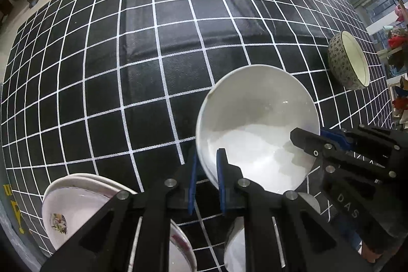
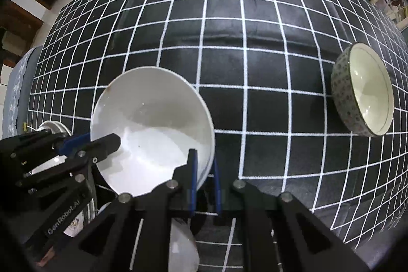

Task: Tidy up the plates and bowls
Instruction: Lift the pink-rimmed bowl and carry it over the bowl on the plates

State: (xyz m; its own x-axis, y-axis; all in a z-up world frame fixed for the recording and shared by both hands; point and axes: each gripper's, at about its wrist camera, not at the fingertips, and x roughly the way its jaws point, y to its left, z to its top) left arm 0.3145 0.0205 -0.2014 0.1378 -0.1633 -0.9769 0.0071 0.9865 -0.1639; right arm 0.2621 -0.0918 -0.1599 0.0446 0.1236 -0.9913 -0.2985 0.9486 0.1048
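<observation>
While both tools point steeply down at the checked cloth, the left hand-held gripper point(image 1: 207, 175) pinches the white bowl point(image 1: 257, 126) by its near-left rim, blue pads nearly together with the wall between them. The right hand-held gripper point(image 2: 204, 177) pinches the opposite rim the same way. Held between the two, the bowl is tilted over the near part of the worktop point(image 1: 153, 42). Toward the right edge stands a patterned bowl point(image 2: 362, 91), well apart. At the near-left corner lies a stack of plates point(image 1: 68, 205), partly hidden by the left tool. Another white dish point(image 1: 237, 244) under the fingers is too covered to identify.
</observation>
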